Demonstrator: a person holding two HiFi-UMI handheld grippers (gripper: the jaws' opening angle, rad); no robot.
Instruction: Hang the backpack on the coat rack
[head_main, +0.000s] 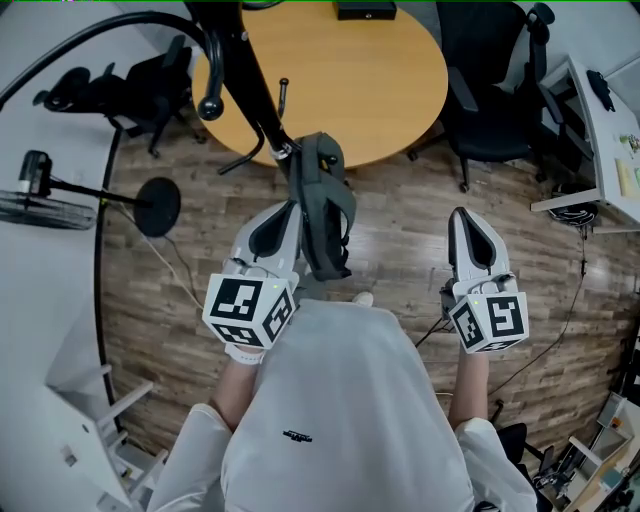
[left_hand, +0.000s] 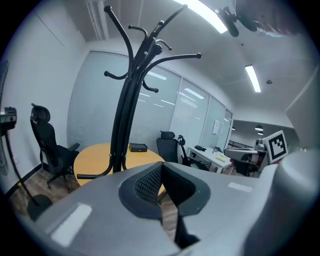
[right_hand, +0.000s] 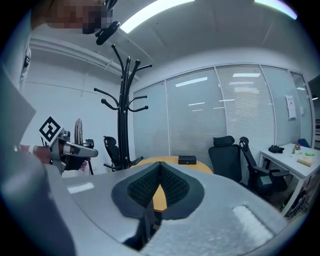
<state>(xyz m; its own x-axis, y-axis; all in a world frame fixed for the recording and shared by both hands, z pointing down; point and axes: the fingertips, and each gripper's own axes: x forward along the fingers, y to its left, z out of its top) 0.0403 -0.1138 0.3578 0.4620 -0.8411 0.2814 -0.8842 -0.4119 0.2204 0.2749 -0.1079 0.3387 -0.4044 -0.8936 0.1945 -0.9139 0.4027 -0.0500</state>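
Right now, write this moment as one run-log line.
left gripper: shut on backpack | right gripper: shut, empty | coat rack: hooks bare

In your head view, the coat rack (head_main: 245, 75) ran off the top edge, hooks unseen. The backpack (head_main: 322, 200) covered your left gripper's (head_main: 290, 210) tips, so its hold on the strap was hidden.

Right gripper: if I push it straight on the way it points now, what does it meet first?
Probably the round wooden table: its top shows just beyond the tips of the right gripper, whose jaws are shut. The office chair stands right of that line. Depth is unclear.
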